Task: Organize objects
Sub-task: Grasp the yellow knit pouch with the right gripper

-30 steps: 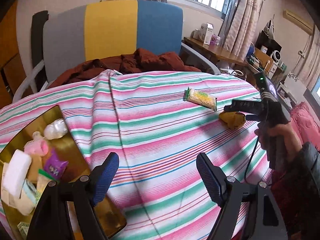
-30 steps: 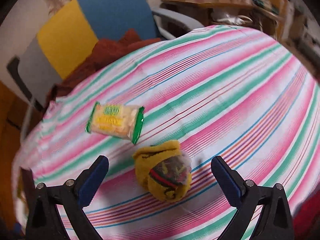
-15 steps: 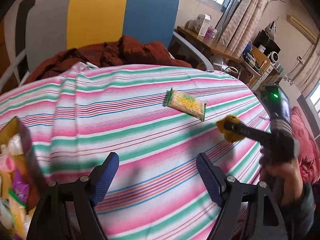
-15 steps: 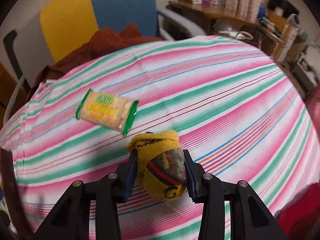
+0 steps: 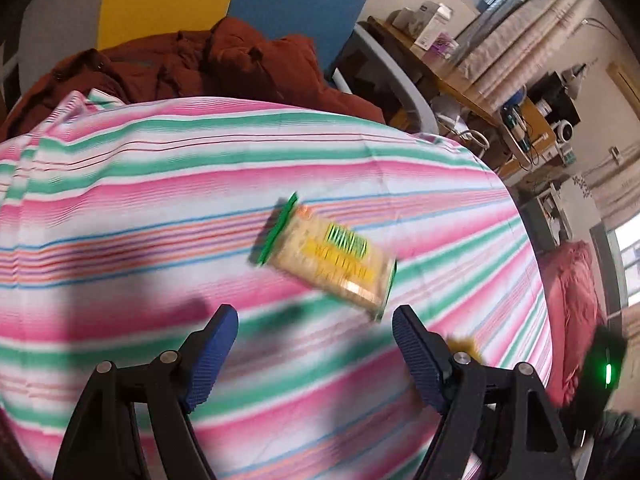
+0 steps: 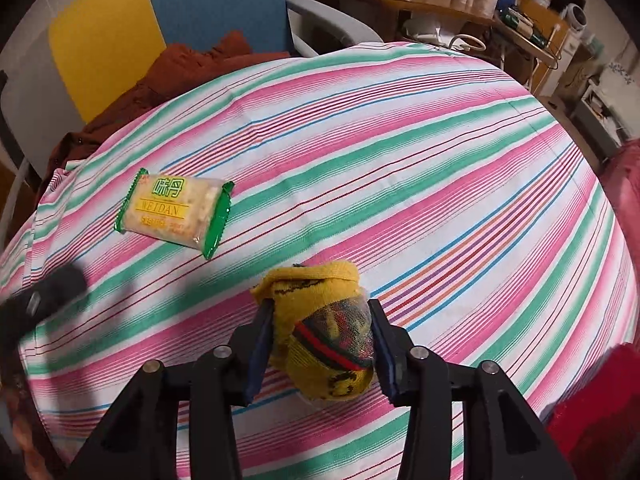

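Observation:
A rolled yellow sock bundle (image 6: 320, 280) sits between the blue pads of my right gripper (image 6: 321, 310), low over the striped tablecloth (image 6: 400, 160). The pads press its sides, though the jaws are opening slightly. A green-edged cracker packet (image 6: 174, 212) lies flat to the bundle's far left. In the left wrist view, that packet (image 5: 328, 264) lies just beyond the fingertips of my left gripper (image 5: 312, 320), which is open and holds nothing. The picture there is blurred by motion. A sliver of the yellow bundle (image 5: 466, 346) shows behind the right finger.
A chair with a yellow and blue back (image 6: 160, 20) stands behind the table, with a rust-red garment (image 5: 224, 60) heaped on its seat. A wooden desk (image 6: 420, 4) with boxes lines the far wall. A red cushion (image 5: 572, 300) lies off the table's right edge.
My right gripper closed on the yellow sock bundle. My left gripper swept right across the cloth, away from the gold tray, which left view, and came up close to the cracker packet.

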